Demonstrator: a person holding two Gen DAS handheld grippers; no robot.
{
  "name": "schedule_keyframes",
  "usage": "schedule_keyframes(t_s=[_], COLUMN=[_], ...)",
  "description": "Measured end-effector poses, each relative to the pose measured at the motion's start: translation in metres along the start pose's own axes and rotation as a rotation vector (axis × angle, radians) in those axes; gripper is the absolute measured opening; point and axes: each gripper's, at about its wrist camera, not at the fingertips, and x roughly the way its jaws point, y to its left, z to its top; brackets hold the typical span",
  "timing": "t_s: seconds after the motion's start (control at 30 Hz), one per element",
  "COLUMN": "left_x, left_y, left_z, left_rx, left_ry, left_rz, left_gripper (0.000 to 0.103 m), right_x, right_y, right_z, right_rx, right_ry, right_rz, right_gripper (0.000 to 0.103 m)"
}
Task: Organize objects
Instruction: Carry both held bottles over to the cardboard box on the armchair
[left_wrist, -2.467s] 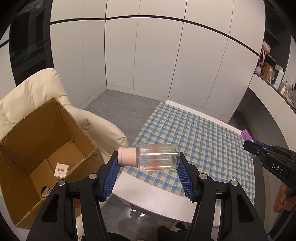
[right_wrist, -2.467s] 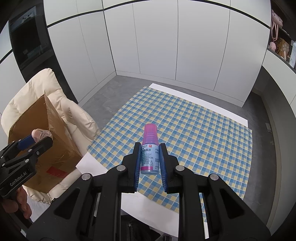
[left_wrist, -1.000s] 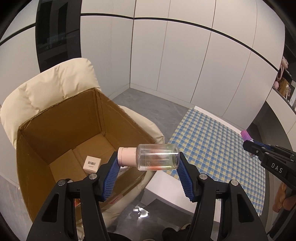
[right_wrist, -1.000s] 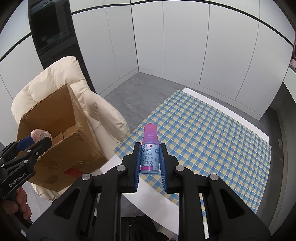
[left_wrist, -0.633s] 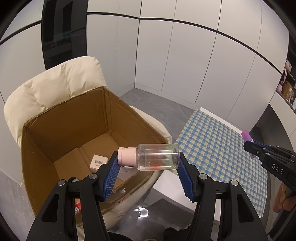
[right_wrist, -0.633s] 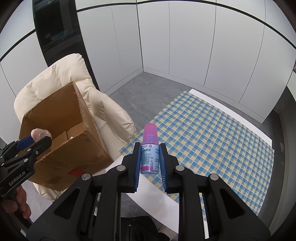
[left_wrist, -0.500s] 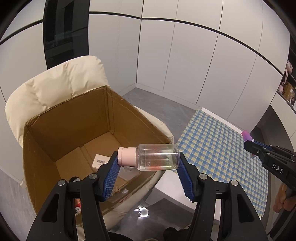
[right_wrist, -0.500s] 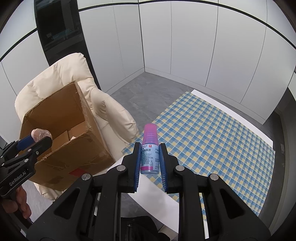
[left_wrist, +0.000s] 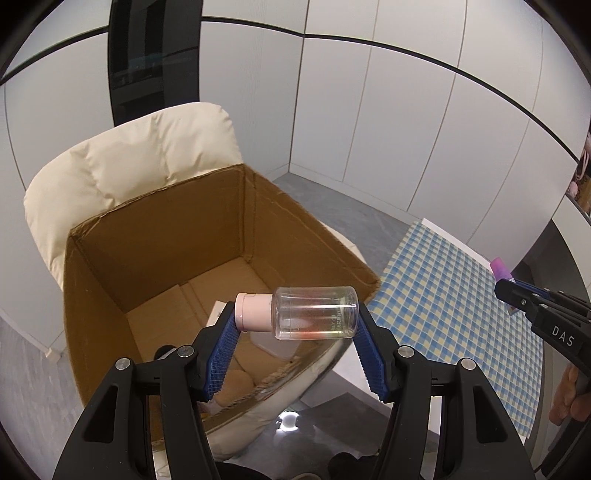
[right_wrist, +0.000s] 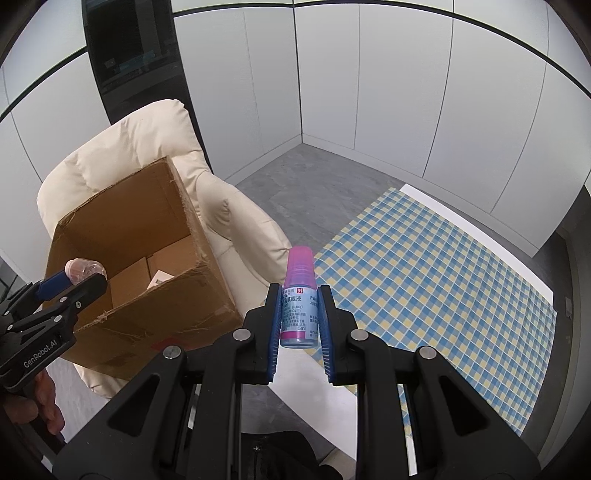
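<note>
Clear bottle (left_wrist: 314, 313) crosswise in left gripper (left_wrist: 297, 332) (above cardboard box (left_wrist: 155, 236))

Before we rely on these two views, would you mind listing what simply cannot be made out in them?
- Left wrist view: most of the white packet on the cardboard box floor, hidden behind the clear bottle and the jaws.
- Left wrist view: the bottle's printed text, too small.
- Right wrist view: the box's floor, mostly blocked by its near wall.
- Right wrist view: the fine print on the pink-capped bottle, too small.
</note>
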Motion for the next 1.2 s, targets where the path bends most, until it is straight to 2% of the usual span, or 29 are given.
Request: schedule_keyframes(t_s=[0.73, 1.2], left_x=[-0.002, -0.006], left_y=[0.043, 0.054], left_z=[-0.005, -0.009], left_rx=[-0.05, -0.051], left_ry=[0.007, 0.004], left_rz=[0.057, 0.074], left_gripper=[0.061, 0.061], right_x=[0.01, 0.016], right_y=[0.049, 0.072], right_z=[0.008, 0.011], right_rx=[-0.072, -0.105], right_ry=[0.003, 0.006], right_rz=[0.044, 0.067], right_gripper=[0.02, 0.02])
